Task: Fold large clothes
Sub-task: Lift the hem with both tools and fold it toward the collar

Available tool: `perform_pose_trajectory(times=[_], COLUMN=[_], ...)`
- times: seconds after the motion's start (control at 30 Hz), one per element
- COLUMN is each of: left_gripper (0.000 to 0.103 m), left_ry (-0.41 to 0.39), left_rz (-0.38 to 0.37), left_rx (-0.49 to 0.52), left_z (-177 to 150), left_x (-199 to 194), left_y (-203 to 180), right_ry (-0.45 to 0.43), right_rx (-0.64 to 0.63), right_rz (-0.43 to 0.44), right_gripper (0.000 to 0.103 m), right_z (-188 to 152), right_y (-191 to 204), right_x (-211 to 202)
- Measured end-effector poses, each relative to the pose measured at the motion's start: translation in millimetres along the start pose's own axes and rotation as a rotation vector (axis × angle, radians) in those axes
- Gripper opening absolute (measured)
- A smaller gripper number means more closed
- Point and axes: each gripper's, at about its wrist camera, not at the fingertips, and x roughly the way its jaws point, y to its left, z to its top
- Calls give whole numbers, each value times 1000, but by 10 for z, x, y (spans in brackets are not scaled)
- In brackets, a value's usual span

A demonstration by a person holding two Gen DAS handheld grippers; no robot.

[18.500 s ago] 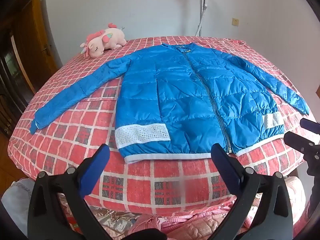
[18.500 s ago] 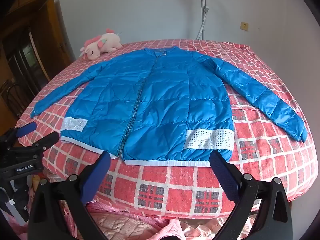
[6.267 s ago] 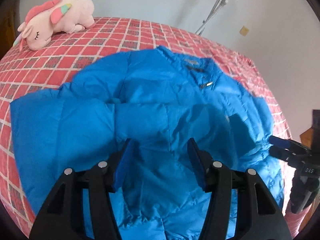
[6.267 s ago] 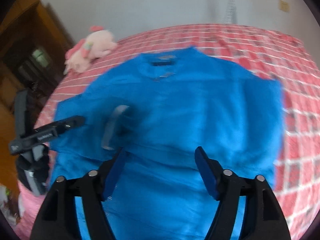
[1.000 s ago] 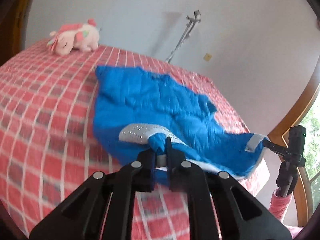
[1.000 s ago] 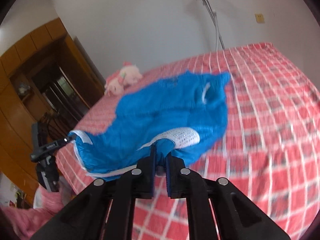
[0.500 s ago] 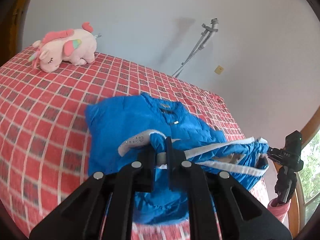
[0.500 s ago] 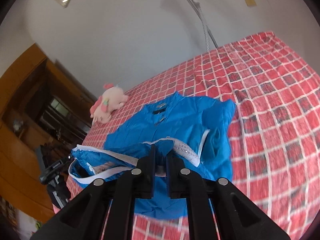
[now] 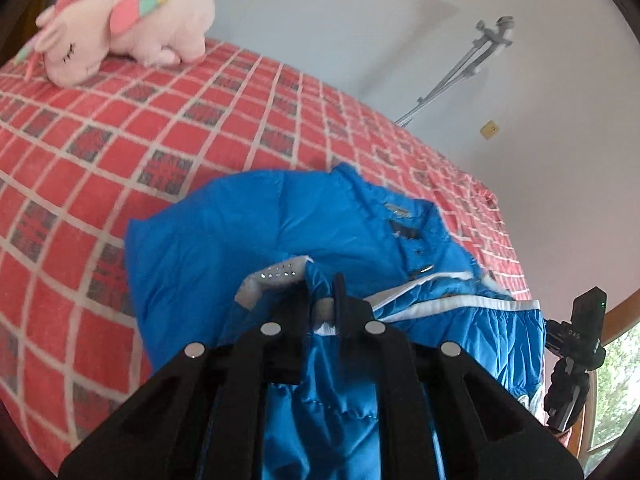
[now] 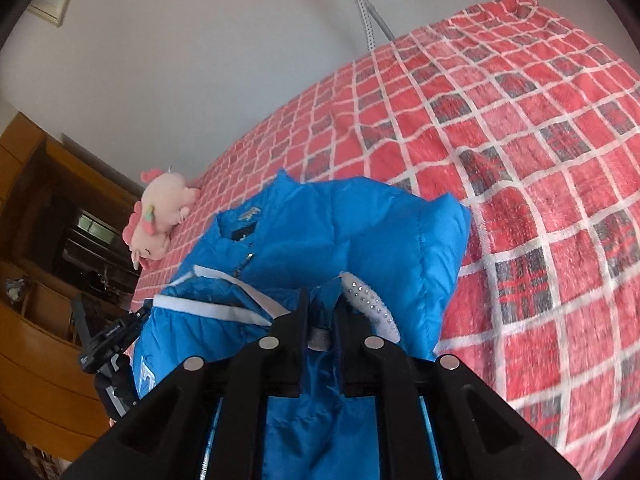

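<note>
Currently, grip: left gripper (image 9: 323,307) and right gripper (image 10: 320,328) each pinch a hem corner of the quilted blue puffer jacket (image 9: 256,236).
Jacket position: collar half lies on the red checked bedspread (image 9: 120,136); hem is raised above it.
Reason: two-corner hold keeps the hem taut for folding toward the collar.
Clearance: pink plush unicorn (image 9: 120,20) sits well apart.

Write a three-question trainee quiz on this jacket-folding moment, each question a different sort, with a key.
1. True or false: the left tool is shut on the white-trimmed hem of the blue quilted jacket.
2. Which toy lies on the red checked bedspread? A) brown bear B) pink plush unicorn C) green frog
3. Fill in: the right tool grips the hem beside a white ____ studded patch.

Key: 1 true; 2 B; 3 rhinestone.
</note>
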Motion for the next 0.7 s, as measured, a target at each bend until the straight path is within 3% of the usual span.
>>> perform_pose_trajectory(times=[0.1, 0.17, 0.2, 0.23, 0.33, 0.4, 0.47, 0.57, 0.67, 0.7], left_gripper=[15, 21, 30, 34, 42, 47, 51, 54, 59, 59], left_ry=[6, 13, 9, -12, -96, -97, -59, 54, 116, 128], left_rz=[-37, -73, -78, -59, 39, 148, 186, 183, 196, 198], left_rx=[-16, -28, -28, -17, 43, 98, 145, 217, 243, 251], left_z=[22, 19, 17, 17, 1, -11, -43, -123, -192, -213], left_x=[-86, -227, -290, -414, -710, -799, -763, -515, -332, -279], left_y=[41, 51, 45, 34, -30, -102, -144, -188, -171, -167], right_ry=[3, -15, -43, -74, -99, -63, -30, 22, 57, 52], right_rx=[1, -25, -51, -82, -148, -154, -159, -181, -267, -281], right_rz=[29, 24, 0, -31, -76, -87, -128, -169, -217, -227], right_gripper=[23, 51, 67, 70, 70, 70, 70, 70, 70, 63], right_z=[13, 1, -13, -31, -79, -101, -108, -146, -226, -241], right_y=[-12, 45, 110, 186, 340, 353, 326, 296, 349, 366], right_x=[-48, -134, -220, -311, -445, -412, -306, -145, -25, -20])
